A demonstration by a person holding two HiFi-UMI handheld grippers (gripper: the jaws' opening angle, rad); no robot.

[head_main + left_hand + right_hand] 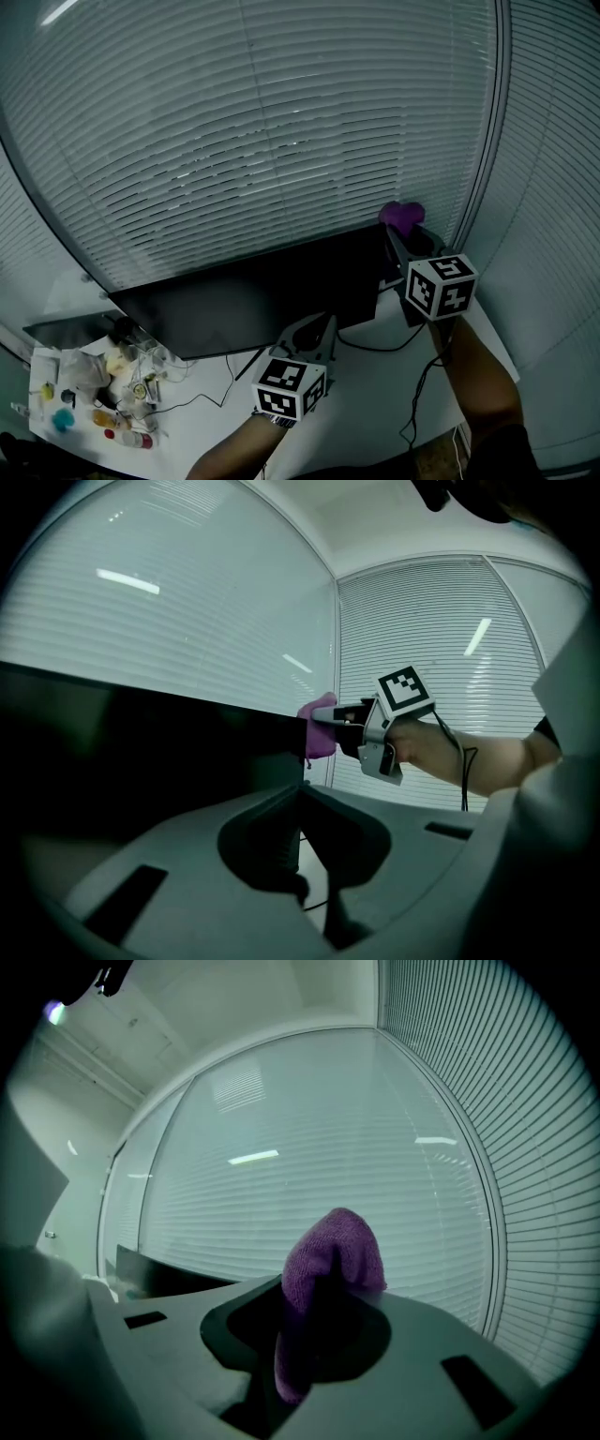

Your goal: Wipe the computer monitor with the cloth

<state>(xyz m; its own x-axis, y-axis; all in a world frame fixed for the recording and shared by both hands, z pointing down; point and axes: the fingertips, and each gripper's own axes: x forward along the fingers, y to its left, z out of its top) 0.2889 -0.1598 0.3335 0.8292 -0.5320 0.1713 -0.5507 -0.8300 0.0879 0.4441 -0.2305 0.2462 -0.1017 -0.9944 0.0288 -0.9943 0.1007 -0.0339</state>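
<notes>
A black computer monitor (253,300) stands on a white desk (375,394) in front of window blinds. My right gripper (405,246) is shut on a purple cloth (401,217) and holds it at the monitor's top right corner. In the right gripper view the cloth (328,1260) bulges up from between the jaws. The left gripper view shows the cloth (317,735) against the screen's (141,752) upper edge. My left gripper (319,330) sits at the monitor's lower edge with its jaws together. Whether they pinch anything is not visible.
Several small bottles and bits of clutter (108,394) crowd the desk's left end, beside a dark flat device (66,330). Black cables (412,375) run across the desk under the monitor and off its right side. Blinds (281,122) cover the windows close behind.
</notes>
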